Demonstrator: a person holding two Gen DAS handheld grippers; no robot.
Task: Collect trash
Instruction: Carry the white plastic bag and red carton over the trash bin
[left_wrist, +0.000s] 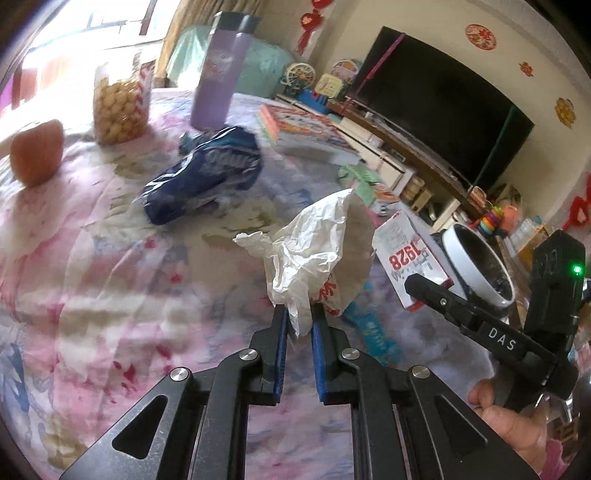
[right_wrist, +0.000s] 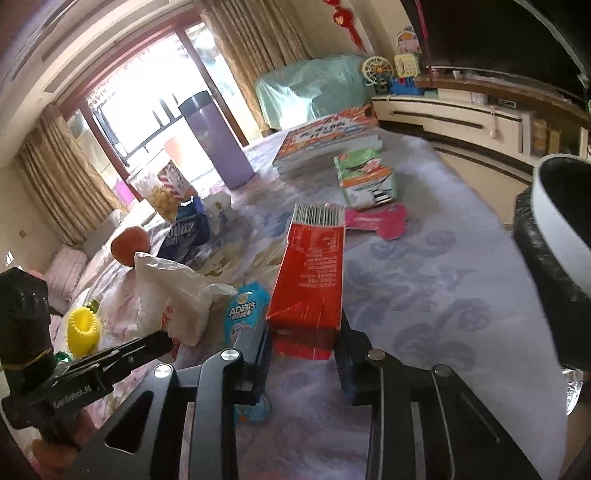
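I had the left gripper (left_wrist: 297, 314) clenched on the plastic bag (left_wrist: 314, 243); the right gripper (right_wrist: 304, 354) grasping the red carton (right_wrist: 310, 273); the bin (right_wrist: 554, 258) waited; the blue wrapper (left_wrist: 203, 177) remained on the bench (left_wrist: 110, 295).

bottle (right_wrist: 225, 147) behind jar (right_wrist: 168, 190), books (right_wrist: 328, 142) right

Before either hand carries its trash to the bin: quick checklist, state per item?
1. Left tool shut on the white plastic bag: ok, pads pinch a bottom fold.
2. Bag lifted off the floral tablecloth: ok in the left wrist view, it stands up above the pads.
3. Right tool shut on the red carton: cannot tell; carton sits between the pads, contact unclear.
4. Black bin with white rim in reach: ok, close at the right edge.
5. Path from carton to bin free: ok, only bare cloth between.
6. Blue AD drink pouch clear of the carton: not ok, it lies right beside it.
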